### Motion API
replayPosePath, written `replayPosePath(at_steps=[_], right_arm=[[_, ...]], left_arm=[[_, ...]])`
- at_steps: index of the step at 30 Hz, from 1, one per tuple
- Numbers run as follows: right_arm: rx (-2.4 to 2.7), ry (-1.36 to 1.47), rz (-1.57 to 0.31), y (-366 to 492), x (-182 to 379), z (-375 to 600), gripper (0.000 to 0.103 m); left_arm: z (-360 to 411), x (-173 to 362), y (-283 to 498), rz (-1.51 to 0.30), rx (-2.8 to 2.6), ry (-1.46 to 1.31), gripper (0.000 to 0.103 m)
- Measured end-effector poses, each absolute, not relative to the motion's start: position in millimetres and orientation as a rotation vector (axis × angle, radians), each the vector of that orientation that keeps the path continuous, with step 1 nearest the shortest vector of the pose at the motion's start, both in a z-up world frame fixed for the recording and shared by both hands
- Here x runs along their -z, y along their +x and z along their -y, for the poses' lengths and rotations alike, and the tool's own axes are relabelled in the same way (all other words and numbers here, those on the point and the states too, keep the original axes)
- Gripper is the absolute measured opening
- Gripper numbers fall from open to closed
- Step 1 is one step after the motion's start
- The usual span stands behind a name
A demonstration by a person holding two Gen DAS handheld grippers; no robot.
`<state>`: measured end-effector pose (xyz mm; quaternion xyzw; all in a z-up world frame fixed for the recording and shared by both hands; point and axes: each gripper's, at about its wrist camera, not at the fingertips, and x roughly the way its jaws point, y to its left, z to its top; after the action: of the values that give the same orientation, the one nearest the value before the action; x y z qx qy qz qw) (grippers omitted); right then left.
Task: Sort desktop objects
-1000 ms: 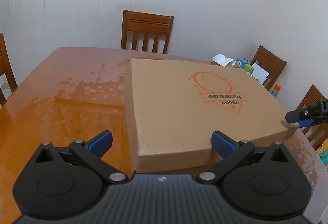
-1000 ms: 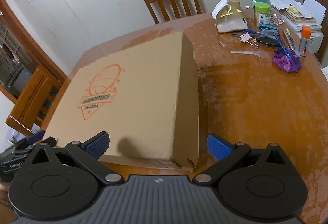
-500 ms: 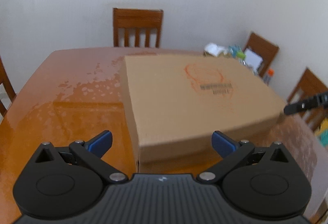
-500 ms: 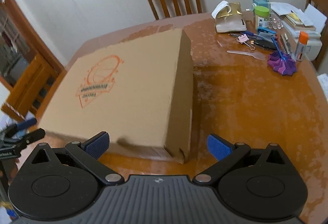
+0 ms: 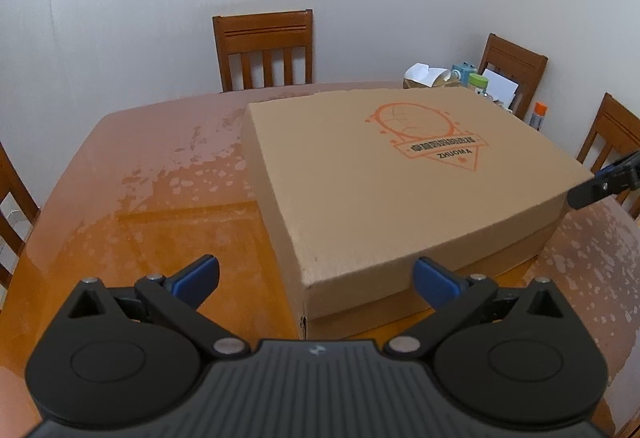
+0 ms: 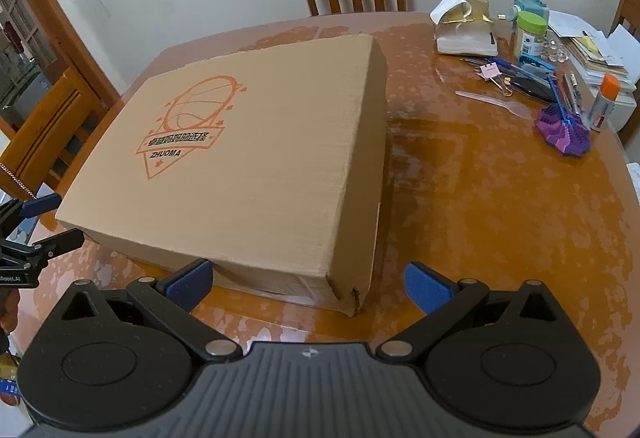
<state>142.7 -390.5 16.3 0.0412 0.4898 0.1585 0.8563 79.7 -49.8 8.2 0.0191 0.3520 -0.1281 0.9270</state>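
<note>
- Cardboard box point(image 6: 256, 157): lidded, printed with an orange emblem and "ZHUOMA", lying flat on the bench point(image 6: 480, 217) and filling most of its left half as my right camera sees it. I judge it the bin for the sort, set central so either claw can reach it. Lid down; contents hidden.
- Left claw point(image 5: 316, 276): blue pads wide apart, holding nothing, hovering off the box's near left corner.
- Right claw point(image 6: 306, 284): pads likewise spread, empty, straddling the box's near right corner, as if both are placed to take the lid.
- Loose goods, far right corner of the bench: gold-and-white tissue pack point(image 6: 464, 25), green-lidded jar point(image 6: 530, 33), pens and binder clips point(image 6: 508, 71), clear plastic spoon point(image 6: 496, 103), purple folded piece point(image 6: 564, 131), glue stick point(image 6: 604, 101), stacked papers point(image 6: 588, 49). All lie outside the box, well apart from it.
- Change against a second back: the box lies as it did; both cameras have drawn back and risen a little, so more bench shows round it. Both claws remain spread as before.
</note>
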Motion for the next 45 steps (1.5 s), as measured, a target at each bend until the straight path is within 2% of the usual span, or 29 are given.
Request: replayPosePath(at_steps=[14, 19, 27, 45], right_arm=[[-0.335, 0.104, -1.035, 141, -22, 393, 0.103], [-0.346, 0.101, -1.044, 143, -20, 389, 0.103], [-0.309, 0.170, -0.969, 140, -35, 399, 0.103], [-0.159, 0.250, -0.975, 156, -16, 426, 0.103]], left_arm=[[21, -2, 74, -0.771, 0.170, -0.024, 0.103], [27, -4, 75, -0.743, 0.145, 0.041, 0.103], [19, -18, 67, -0.697, 0.131, -0.019, 0.103], [21, -16, 95, -0.697, 0.117, -0.114, 0.103]])
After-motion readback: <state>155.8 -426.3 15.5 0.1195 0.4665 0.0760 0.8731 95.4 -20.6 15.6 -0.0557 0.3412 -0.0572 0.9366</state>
